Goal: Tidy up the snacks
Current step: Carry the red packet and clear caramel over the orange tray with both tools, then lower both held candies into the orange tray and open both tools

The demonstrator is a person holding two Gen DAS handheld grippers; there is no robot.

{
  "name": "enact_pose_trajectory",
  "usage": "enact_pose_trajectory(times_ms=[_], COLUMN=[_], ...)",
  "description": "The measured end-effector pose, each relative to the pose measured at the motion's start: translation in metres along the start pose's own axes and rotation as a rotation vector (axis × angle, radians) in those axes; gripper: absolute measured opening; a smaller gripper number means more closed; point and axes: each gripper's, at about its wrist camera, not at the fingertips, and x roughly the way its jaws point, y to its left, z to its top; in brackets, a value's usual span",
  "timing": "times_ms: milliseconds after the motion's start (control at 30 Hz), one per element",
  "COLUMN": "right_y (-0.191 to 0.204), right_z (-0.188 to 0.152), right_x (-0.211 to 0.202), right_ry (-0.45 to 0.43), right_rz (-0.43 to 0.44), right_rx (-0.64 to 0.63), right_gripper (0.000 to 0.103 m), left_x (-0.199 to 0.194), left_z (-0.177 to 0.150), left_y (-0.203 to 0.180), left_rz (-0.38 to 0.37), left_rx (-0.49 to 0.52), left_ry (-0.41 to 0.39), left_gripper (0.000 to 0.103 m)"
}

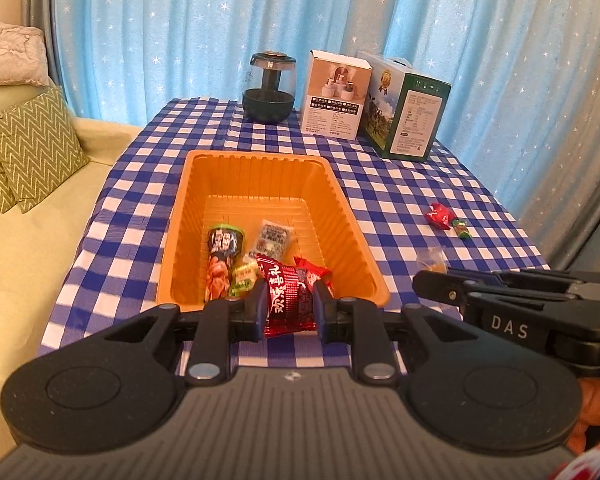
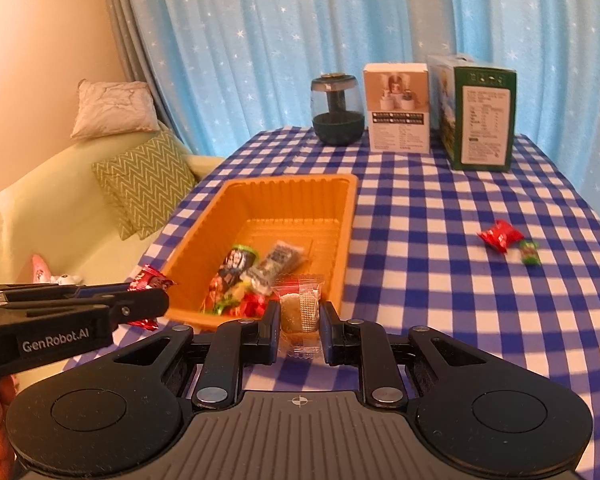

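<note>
An orange plastic tray (image 1: 256,164) (image 2: 284,186) sits on the blue checked tablecloth and holds several wrapped snacks (image 1: 224,256) (image 2: 236,268). My left gripper (image 1: 288,304) is shut on a dark red snack packet (image 1: 290,300), held at the tray's near rim. My right gripper (image 2: 300,322) is shut on a clear-wrapped yellowish snack (image 2: 300,308), just outside the tray's near right corner. In the right wrist view the left gripper (image 2: 156,304) comes in from the left with its red packet (image 2: 148,280). On the cloth to the right lie a red candy (image 1: 438,215) (image 2: 500,235) and a small green candy (image 1: 460,227) (image 2: 529,252).
At the table's far edge stand a dark glass jar (image 1: 269,88) (image 2: 336,110), a white box (image 1: 334,94) (image 2: 398,114) and a green box (image 1: 406,110) (image 2: 480,114). A light green sofa with patterned cushions (image 1: 32,148) (image 2: 148,182) lies to the left. Blue curtains hang behind.
</note>
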Motion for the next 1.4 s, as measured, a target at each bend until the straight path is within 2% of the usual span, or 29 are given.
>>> enact_pose_trajectory(times_ms=[700, 1033, 1400], right_y=[-0.002, -0.019, -0.032], right_z=[0.053, 0.082, 0.095], right_x=[0.086, 0.127, 0.165], right_ry=[0.058, 0.108, 0.149], right_rz=[0.017, 0.032, 0.022], right_rx=[-0.049, -0.015, 0.015], right_gripper=[0.021, 0.021, 0.021], left_x=[0.075, 0.115, 0.159], left_z=[0.051, 0.082, 0.097], left_y=[0.041, 0.059, 0.065], left_rz=[-0.004, -0.011, -0.017], left_rx=[0.026, 0.03, 0.03], left_ry=[0.047, 0.071, 0.114], left_gripper=[0.021, 0.021, 0.021])
